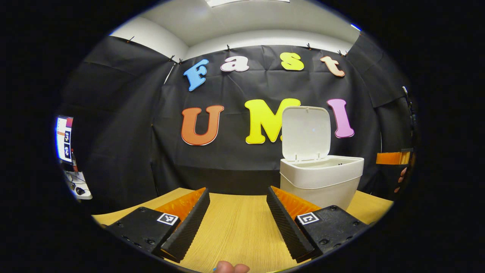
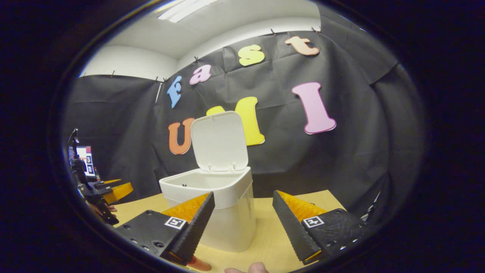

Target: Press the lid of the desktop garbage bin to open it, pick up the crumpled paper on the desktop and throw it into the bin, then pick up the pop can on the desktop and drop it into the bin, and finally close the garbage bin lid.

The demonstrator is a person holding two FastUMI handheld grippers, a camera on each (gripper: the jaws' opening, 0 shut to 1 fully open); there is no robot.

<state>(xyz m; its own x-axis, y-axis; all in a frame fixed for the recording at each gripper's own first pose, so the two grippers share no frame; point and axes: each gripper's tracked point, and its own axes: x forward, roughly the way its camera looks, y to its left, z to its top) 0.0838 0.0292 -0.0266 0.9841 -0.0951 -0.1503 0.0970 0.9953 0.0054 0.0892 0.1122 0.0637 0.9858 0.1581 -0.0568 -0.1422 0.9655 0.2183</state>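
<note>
The white desktop bin (image 1: 322, 182) stands on the wooden table (image 1: 235, 227), its lid (image 1: 306, 132) tipped upright and the mouth open. My left gripper (image 1: 237, 197) is open above bare table, left of the bin and short of it. In the right gripper view the same bin (image 2: 227, 220) is close ahead, with its lid (image 2: 219, 140) raised. My right gripper (image 2: 242, 201) is open, with its left finger in front of the bin's front wall. A small reddish shape (image 2: 199, 263) lies under that finger at the bottom edge; I cannot tell what it is.
The right gripper (image 1: 394, 157) and the fingers of the hand holding it show at the far right of the left gripper view. The left gripper (image 2: 110, 191) shows far left in the right gripper view. A lit monitor (image 1: 64, 138) stands beyond the table's left side.
</note>
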